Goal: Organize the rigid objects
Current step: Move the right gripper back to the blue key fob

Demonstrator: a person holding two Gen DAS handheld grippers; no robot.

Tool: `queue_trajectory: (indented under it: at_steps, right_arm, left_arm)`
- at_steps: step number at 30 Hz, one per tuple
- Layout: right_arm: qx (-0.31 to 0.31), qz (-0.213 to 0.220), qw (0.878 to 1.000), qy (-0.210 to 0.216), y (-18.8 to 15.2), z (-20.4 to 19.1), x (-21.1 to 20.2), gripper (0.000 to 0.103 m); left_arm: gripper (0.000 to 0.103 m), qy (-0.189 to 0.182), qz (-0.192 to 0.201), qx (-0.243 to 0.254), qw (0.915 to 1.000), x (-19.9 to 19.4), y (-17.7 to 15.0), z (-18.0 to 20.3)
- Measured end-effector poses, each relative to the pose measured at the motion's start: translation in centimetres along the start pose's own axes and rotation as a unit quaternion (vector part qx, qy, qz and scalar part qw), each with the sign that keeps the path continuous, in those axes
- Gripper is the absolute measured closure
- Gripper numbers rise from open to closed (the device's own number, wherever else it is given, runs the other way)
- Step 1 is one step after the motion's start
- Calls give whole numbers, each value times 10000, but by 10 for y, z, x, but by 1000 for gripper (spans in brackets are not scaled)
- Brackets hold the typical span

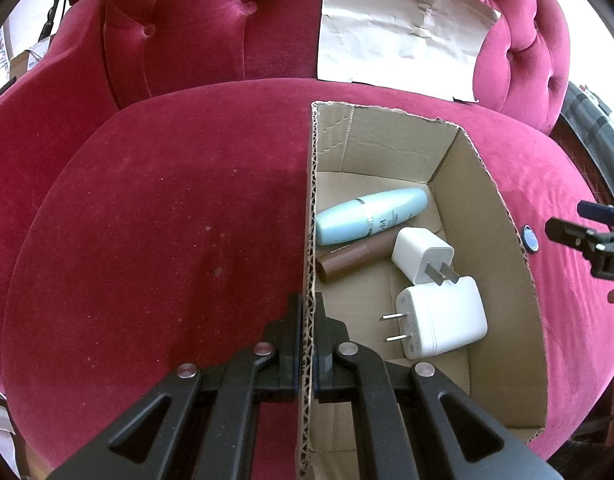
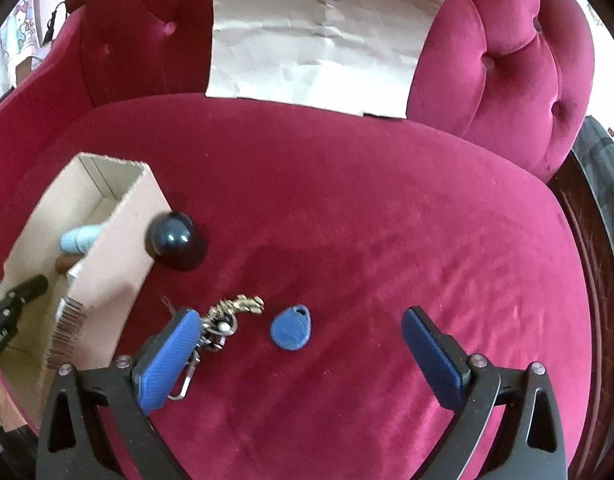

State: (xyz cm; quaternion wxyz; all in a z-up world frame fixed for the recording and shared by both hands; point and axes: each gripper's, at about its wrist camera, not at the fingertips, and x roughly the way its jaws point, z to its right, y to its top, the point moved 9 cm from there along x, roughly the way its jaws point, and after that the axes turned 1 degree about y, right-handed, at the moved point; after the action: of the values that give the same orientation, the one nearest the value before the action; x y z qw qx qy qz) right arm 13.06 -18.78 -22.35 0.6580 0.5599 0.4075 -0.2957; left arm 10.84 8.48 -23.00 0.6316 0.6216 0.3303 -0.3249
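Note:
My left gripper (image 1: 307,305) is shut on the near left wall of an open cardboard box (image 1: 487,208) on a red velvet sofa seat (image 1: 167,220). Inside the box lie a pale blue bottle (image 1: 371,216), a brown tube (image 1: 355,258) and two white plug chargers (image 1: 423,256) (image 1: 443,322). In the right wrist view my right gripper (image 2: 303,354) is open and low over the seat. A blue key fob (image 2: 291,328) lies between its fingers. A keyring with a gold charm (image 2: 227,316) lies beside its left pad (image 2: 171,354). A dark round object (image 2: 175,244) rests against the box (image 2: 119,256).
A creased sheet of paper (image 2: 319,36) leans on the tufted sofa back (image 2: 507,52). The sofa's dark wooden frame (image 2: 595,240) curves along the right. The left gripper (image 2: 15,300) shows at the box's near end in the right wrist view.

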Motion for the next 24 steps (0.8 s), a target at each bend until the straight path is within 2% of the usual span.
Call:
queue_trajectory:
  at_steps: [6, 13, 24]
  right_arm:
    - [18, -184, 9998, -60, -13, 7, 11, 1]
    - [144, -318, 9994, -60, -12, 10, 20, 1]
    - [280, -533, 9978, -289, -19, 18, 50, 1]
  left_arm:
    - [100, 2, -5, -14, 10000, 1, 0, -1]
    - [100, 5, -8, -6, 10000, 1, 1, -1]
    - [100, -12, -15, -25, 10000, 1, 1, -2]
